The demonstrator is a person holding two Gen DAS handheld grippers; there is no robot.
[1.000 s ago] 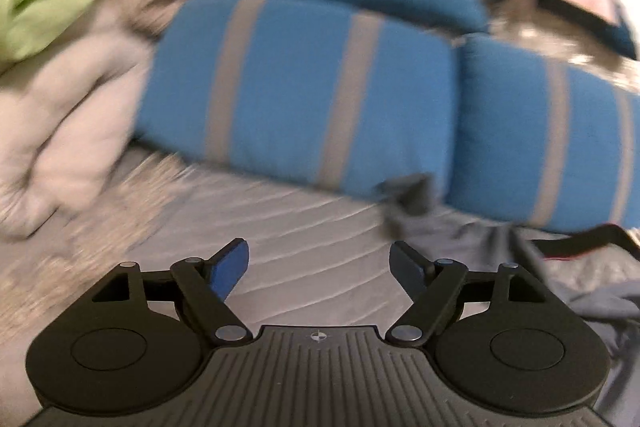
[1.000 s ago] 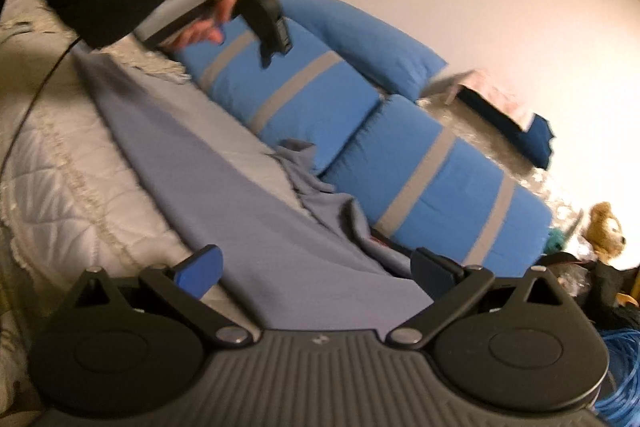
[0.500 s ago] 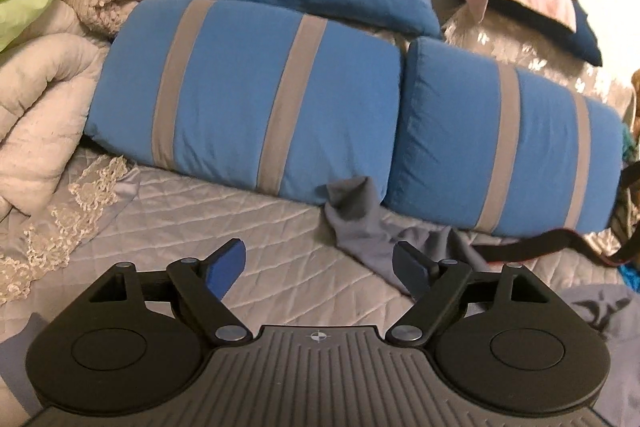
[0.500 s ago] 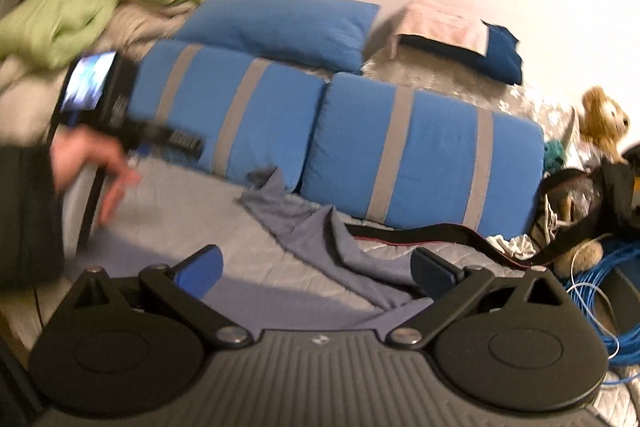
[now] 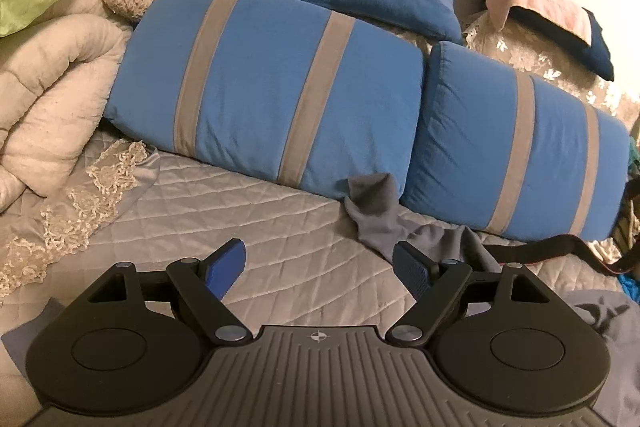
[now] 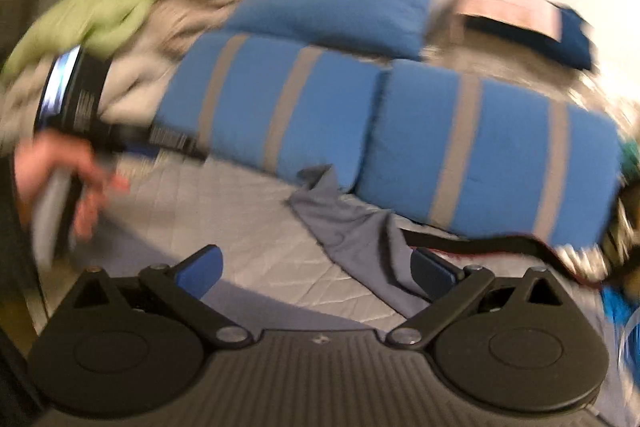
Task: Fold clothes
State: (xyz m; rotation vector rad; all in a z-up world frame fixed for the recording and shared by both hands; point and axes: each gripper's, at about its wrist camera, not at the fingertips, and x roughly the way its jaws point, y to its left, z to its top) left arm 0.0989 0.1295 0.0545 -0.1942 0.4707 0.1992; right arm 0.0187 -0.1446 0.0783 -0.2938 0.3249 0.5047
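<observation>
Only the right wrist view catches the person's left hand (image 6: 60, 183), curled around its tool at far left. The grey garment (image 5: 376, 219) lies crumpled on the quilt (image 5: 240, 211) against the striped pillows (image 5: 264, 83). Left gripper (image 5: 320, 267) and right gripper (image 6: 316, 271) both hover spread, empty.

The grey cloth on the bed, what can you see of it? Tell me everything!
The grey cloth is thin, soft, blue-grey fabric, crumpled and unfolded. One corner pokes up against the striped blue pillows, at the gap between them. The rest trails over the quilted bedspread towards the cameras. A black strap lies beside it. Neither claw holds it.
</observation>
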